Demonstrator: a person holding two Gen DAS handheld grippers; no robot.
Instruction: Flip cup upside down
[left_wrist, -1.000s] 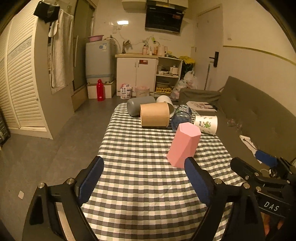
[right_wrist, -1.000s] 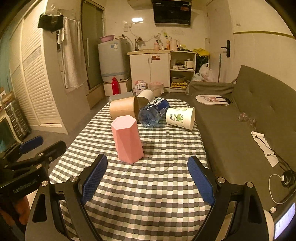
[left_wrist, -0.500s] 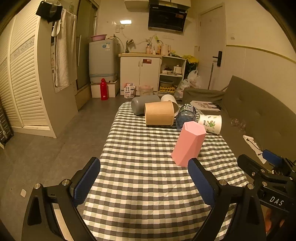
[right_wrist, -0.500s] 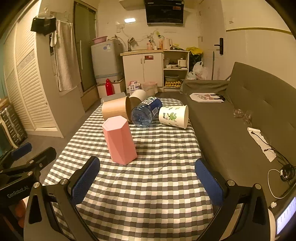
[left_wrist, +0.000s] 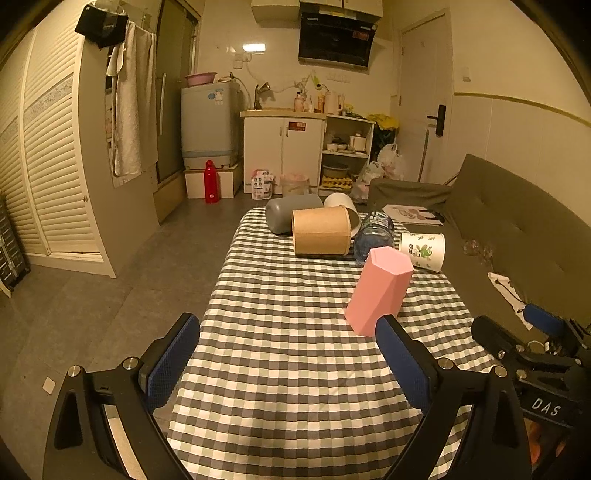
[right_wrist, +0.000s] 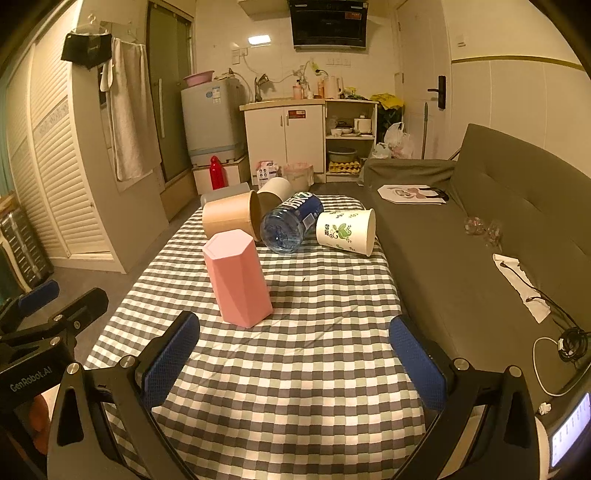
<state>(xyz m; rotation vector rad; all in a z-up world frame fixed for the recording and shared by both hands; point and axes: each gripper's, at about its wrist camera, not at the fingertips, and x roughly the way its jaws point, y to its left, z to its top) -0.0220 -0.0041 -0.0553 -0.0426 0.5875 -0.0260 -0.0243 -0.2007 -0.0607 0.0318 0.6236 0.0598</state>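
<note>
A pink hexagonal cup (left_wrist: 378, 291) stands on the checked tablecloth (left_wrist: 288, 354) with its closed end up; it also shows in the right wrist view (right_wrist: 236, 277). My left gripper (left_wrist: 288, 354) is open and empty, held above the near part of the table, the cup just beyond its right finger. My right gripper (right_wrist: 295, 354) is open and empty, the cup beyond its left finger. Each gripper shows at the edge of the other's view.
At the table's far end lie a brown paper cup (left_wrist: 320, 235), a grey cup (left_wrist: 291, 217), a white cup (left_wrist: 341, 203), a blue water bottle (right_wrist: 290, 225) and a printed white paper cup (right_wrist: 347, 230). A grey sofa (right_wrist: 498, 236) runs along the right.
Both grippers have drawn back and risen slightly from the table; the pink cup appears a little farther away. Both stay open, and the cup has not moved.
</note>
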